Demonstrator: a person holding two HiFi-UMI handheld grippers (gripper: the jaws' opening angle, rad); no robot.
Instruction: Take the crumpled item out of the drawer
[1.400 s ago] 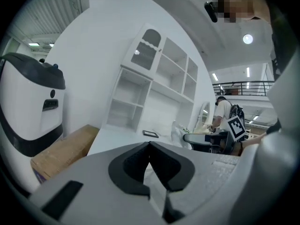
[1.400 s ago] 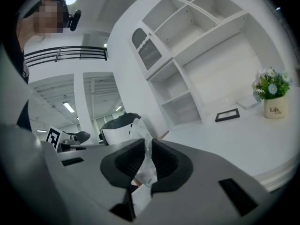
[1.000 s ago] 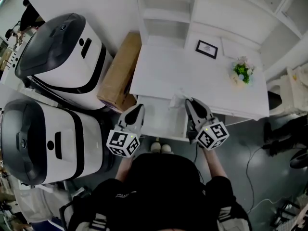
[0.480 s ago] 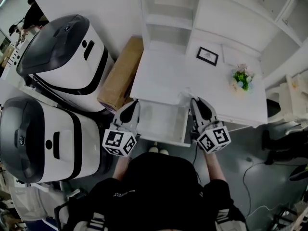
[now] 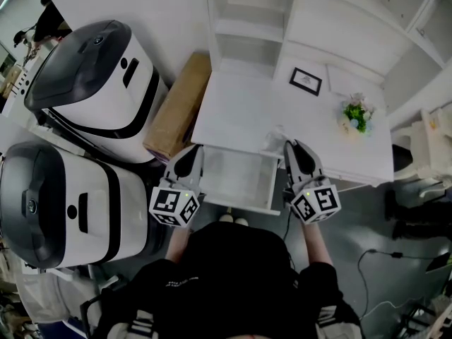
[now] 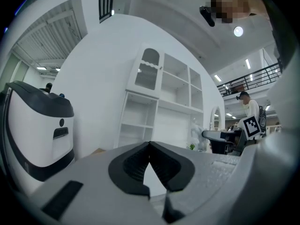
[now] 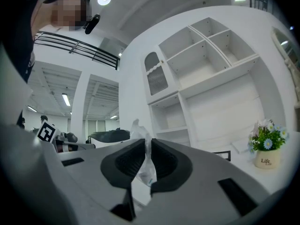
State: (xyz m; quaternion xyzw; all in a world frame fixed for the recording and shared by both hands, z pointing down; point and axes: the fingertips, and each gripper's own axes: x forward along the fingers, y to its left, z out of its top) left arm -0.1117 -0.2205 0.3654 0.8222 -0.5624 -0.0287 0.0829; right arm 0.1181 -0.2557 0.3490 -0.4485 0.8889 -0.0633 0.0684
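My right tool (image 7: pixel 146 149) is clamped on the crumpled item (image 7: pixel 142 168), a scrap of thin, clear, crinkly stuff pinched between the dark pads, its top poking up past the tips; the jaws have just been closing a shade tighter on it. From the head view the item (image 5: pixel 274 141) sits at the tip of the right tool (image 5: pixel 290 147), at the far right corner of the open drawer (image 5: pixel 236 205) and against the near edge of the white counter (image 5: pixel 240 111); it is a pale smudge on white there, and I cannot tell how high above the drawer it hangs. My left tool (image 6: pixel 150 146) has its tips together with nothing between them, and in the head view the left tool (image 5: pixel 192 151) lies along the drawer's left side, covering that wall. The part of the drawer floor I can see is bare. Farther out on the counter are a small dark picture frame (image 5: pixel 304 80), its print too small to read, and a little flower pot (image 5: pixel 355 113) to the right. White shelving (image 5: pixel 247 20) rises at the far side. Left of the counter a cardboard box (image 5: pixel 180 108) leans beside two big white-and-dark machines (image 5: pixel 92 83). My own body cuts off the floor nearest me.
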